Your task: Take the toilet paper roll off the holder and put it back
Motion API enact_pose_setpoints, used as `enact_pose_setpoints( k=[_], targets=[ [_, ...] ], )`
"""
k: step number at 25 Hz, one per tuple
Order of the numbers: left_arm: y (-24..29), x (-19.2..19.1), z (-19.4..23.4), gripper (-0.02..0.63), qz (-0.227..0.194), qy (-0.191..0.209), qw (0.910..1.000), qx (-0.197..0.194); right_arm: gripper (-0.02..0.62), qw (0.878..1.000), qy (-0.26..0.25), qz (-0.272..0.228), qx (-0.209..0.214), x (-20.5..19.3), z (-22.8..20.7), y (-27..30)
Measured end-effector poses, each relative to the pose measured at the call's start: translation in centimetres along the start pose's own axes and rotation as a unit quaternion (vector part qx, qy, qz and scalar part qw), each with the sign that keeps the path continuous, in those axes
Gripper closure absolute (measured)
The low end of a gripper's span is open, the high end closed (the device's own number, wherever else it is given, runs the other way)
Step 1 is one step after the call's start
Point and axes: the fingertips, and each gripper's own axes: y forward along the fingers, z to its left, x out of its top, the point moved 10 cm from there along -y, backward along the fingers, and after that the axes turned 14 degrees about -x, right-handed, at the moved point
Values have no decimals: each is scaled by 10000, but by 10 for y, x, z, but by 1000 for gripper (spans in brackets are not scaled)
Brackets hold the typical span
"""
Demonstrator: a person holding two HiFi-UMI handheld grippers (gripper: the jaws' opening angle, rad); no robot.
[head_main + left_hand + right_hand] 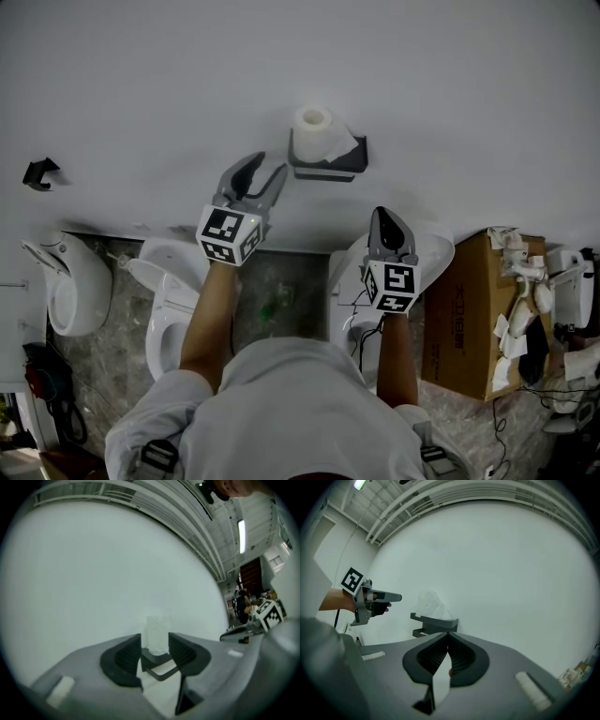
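While the white wall (141,94) backs everything, the left gripper (272,163) has its jaws apart and empty, the right gripper (383,213) is pinched closed on nothing, and the dark holder (330,169) has the toilet paper roll (314,133) standing on it

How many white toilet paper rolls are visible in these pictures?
1. The white toilet paper roll sits on the dark grey holder fixed to the white wall. No other roll shows, though some could be hidden.

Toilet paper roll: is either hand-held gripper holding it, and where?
Nothing is held: left hand-held gripper open, short of the toilet paper roll; right hand-held gripper shut, empty.
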Motion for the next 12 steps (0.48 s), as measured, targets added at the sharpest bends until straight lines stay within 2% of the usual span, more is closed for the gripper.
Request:
enact_pose_setpoints(
  k=[5, 12],
  targets=[
    [-33, -4, -2, 479, 38, -43, 9998, 202, 592, 10000, 40, -9, -7, 0, 13, -8],
    [-72, -17, -3, 517, 123, -184, 9986, 477, 593, 9999, 103, -41, -2, 0, 30, -19]
  ],
)
